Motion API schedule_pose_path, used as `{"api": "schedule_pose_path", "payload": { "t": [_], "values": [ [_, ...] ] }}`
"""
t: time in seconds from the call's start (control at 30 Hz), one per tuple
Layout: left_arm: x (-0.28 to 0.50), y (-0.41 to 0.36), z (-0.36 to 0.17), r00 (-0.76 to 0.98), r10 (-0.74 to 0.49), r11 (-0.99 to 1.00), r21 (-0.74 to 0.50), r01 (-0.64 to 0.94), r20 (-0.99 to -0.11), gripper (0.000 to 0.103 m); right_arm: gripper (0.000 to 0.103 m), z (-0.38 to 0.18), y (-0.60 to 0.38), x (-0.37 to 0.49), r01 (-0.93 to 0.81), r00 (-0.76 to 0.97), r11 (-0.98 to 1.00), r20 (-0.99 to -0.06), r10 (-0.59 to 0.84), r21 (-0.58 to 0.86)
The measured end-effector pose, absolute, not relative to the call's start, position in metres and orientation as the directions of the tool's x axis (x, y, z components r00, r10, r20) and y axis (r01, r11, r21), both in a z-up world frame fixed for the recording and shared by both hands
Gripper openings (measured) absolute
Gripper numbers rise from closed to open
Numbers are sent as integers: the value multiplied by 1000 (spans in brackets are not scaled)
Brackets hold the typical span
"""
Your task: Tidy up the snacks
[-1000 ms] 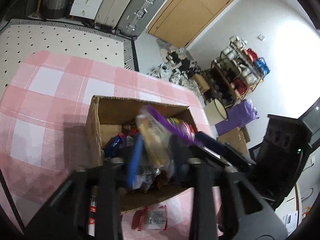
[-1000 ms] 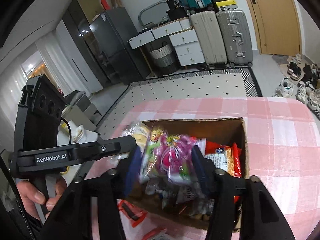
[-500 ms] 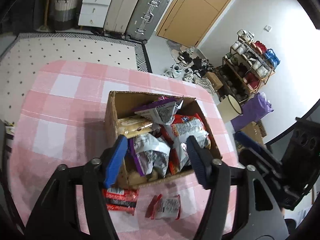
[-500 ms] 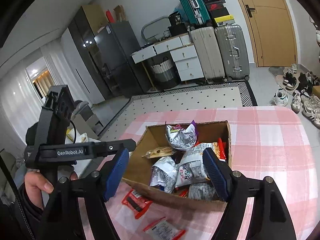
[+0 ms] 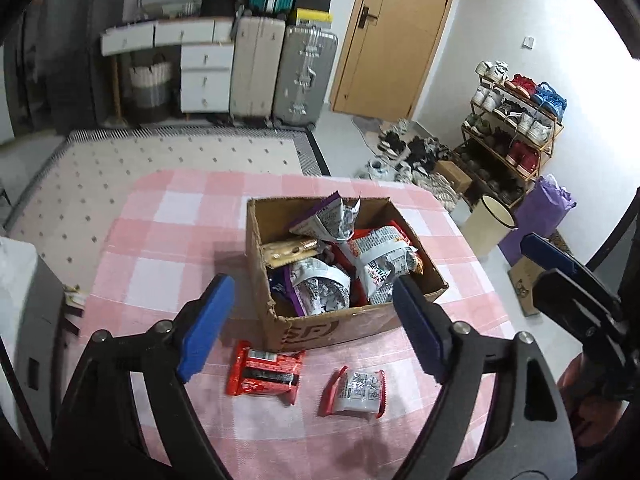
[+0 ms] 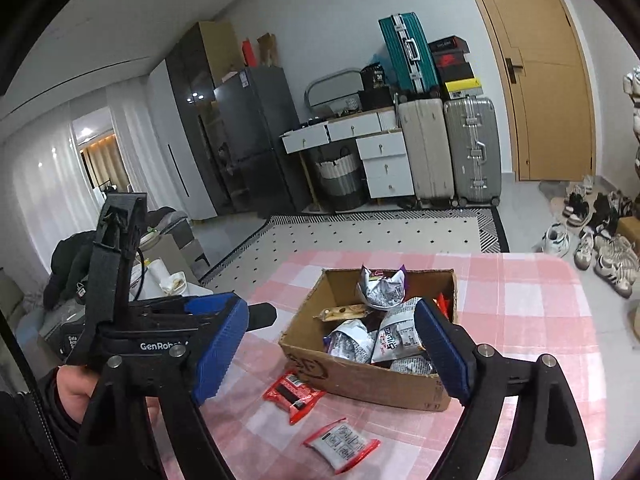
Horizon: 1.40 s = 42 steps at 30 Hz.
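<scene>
The cardboard box (image 5: 352, 324) is sitting on the pink checked tablecloth (image 5: 160, 240), packed with crumpled snack bags (image 5: 320, 292) that are reaching about to its rim. Two packets are lying outside it on the cloth: a red packet (image 5: 264, 374) just beside the box's near wall, and a red-edged silver packet (image 5: 358, 392) a little further from that wall. Bare cloth is stretching out on the box's left side and behind it, giving free room up to the table's far edge.

The left gripper (image 5: 312, 320) is hovering over the near side of the box with its blue jaws standing wide and nothing between them; they have just been opening. The right gripper (image 6: 332, 348) is likewise spread wide and carrying nothing, its jaws also having just been opening, with the box showing in the gap.

The right wrist view is showing the left gripper from the side, left of the box, with a hand (image 6: 74, 396) gripping its handle. The left wrist view is catching only a blue pad of the right gripper, right of the box, and it alone is showing a shoe rack (image 5: 516, 128) beyond the box.
</scene>
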<state>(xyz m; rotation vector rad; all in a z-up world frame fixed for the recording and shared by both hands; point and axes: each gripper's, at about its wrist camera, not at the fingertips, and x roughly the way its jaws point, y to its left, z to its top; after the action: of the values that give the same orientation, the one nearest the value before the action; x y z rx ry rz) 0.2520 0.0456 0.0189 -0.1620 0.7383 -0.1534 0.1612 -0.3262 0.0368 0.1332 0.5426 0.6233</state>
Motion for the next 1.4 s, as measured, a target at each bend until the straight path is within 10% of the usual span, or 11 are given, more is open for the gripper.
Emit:
{"api": "schedule_pose_path", "payload": {
  "t": [0.6,1.4],
  "values": [
    [173,61,44,824,-57,993,-118,-12,-563,102,99,43,-330,107,-527,724,837,-439,532,147],
    [142,62,-37,847,-20,997,-78,-25,-531,102,100,-80,-312,116,-532,606,834,-623,495,144]
  ]
}}
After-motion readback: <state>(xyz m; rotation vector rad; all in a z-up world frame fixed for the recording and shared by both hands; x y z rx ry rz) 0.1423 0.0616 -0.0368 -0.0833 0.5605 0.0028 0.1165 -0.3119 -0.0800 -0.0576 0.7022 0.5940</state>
